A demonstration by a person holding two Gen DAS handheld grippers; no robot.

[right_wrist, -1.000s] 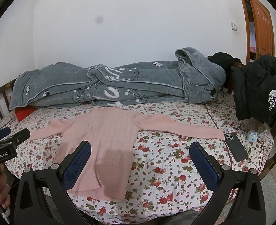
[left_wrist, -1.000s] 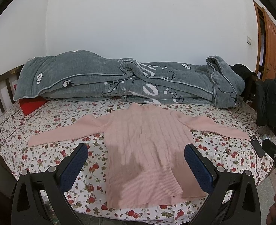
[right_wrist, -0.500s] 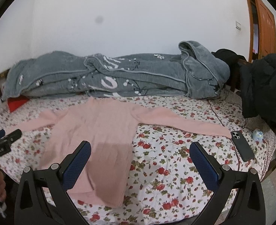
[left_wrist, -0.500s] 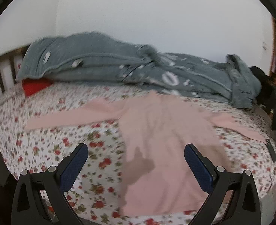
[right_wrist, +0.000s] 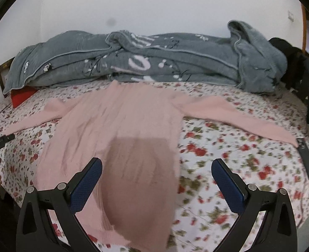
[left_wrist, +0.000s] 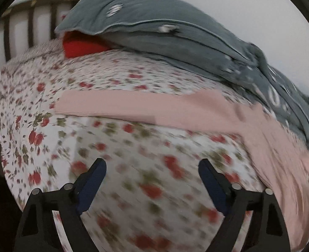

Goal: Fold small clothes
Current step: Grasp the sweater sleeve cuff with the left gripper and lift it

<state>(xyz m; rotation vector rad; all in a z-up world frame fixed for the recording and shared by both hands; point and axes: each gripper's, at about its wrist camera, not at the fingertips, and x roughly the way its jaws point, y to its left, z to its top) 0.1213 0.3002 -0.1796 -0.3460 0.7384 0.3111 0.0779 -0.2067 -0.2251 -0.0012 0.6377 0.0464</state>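
Bed (right_wrist: pixel 228 147) with floral sheet is carrying a pink sweater (right_wrist: pixel 120 130), lying flat mid-bed, sleeves spread toward both side edges. Grey blanket (right_wrist: pixel 154 63) is bunching along the far edge against a white wall (right_wrist: pixel 154 4); red pillow (left_wrist: pixel 81 46) is poking out at the far left corner by the slatted headboard (left_wrist: pixel 17 35). Dark phone (right_wrist: pixel 307 159) is lying near the right edge. Left gripper (left_wrist: pixel 152 180) jaws have just been closing slightly, still spread, nothing between them; it's hanging over bare sheet near the left sleeve. Right gripper (right_wrist: pixel 156 180) fingers are spread wide, empty, over the hem.
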